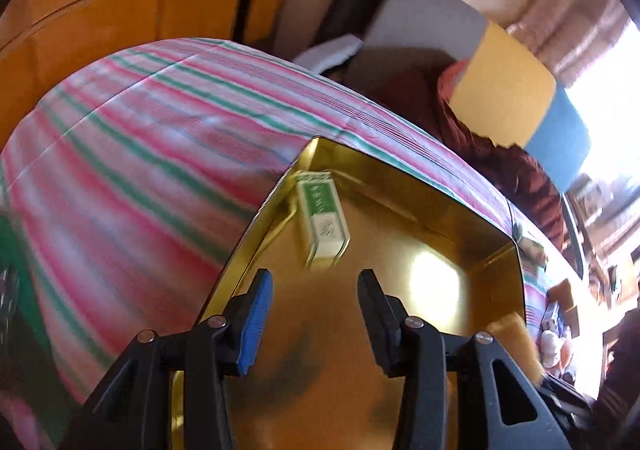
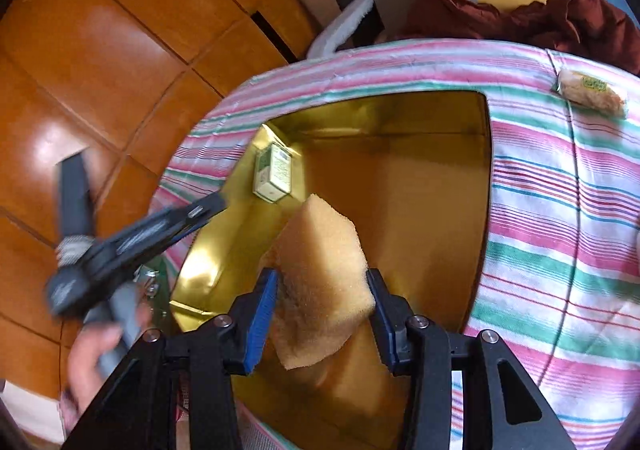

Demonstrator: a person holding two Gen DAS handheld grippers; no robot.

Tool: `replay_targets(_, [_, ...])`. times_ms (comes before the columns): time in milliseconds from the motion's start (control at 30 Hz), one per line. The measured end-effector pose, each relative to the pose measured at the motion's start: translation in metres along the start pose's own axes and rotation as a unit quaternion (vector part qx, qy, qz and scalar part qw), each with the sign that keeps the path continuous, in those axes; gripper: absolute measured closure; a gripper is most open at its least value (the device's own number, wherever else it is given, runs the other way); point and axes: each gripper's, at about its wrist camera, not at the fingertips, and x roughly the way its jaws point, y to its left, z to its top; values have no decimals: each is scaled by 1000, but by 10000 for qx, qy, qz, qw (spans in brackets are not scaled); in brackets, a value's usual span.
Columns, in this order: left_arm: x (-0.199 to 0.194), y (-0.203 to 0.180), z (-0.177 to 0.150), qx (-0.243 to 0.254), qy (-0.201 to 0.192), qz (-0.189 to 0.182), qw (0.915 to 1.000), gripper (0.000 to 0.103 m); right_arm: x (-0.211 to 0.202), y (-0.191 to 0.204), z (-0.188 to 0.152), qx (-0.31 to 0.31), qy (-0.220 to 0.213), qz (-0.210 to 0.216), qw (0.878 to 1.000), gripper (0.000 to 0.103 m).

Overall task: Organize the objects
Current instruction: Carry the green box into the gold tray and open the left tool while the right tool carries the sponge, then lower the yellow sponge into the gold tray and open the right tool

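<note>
Sponge point(image 2: 320, 282), yellow and kinda squished, is pinched in the right gripper point(image 2: 322, 282) jaws, hanging over the gold tray point(image 2: 400, 110) on the striped bedspread point(image 2: 560, 210). Left gripper point(image 1: 316, 290) has its jaws spread with nothing in them, above the tray near a small green-and-white box point(image 1: 322, 216) lying in a corner. Wrapped snack point(image 2: 592, 92) sits on the bedspread beside the tray.

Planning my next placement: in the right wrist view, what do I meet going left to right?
Left tongs → green-and-white box → sponge held in the right tongs → gold tray's right wall → wrapped snack packet.
</note>
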Motion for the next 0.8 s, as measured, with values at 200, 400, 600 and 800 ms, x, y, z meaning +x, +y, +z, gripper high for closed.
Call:
replay_targets(200, [-26, 20, -22, -445, -333, -155, 9983, 59, 30, 4, 28, 131, 215, -155, 9996, 57])
replay_targets(400, [-35, 36, -23, -694, -388, -180, 9967, 59, 58, 12, 57, 304, 207, -273, 9989, 56])
replay_targets(600, [-39, 46, -25, -858, -406, -190, 9953, 59, 89, 12, 78, 790, 17, -214, 9966, 51])
replay_targets(800, [-38, 48, -28, -900, -346, -200, 9951, 59, 80, 14, 76, 834, -348, -79, 9959, 20])
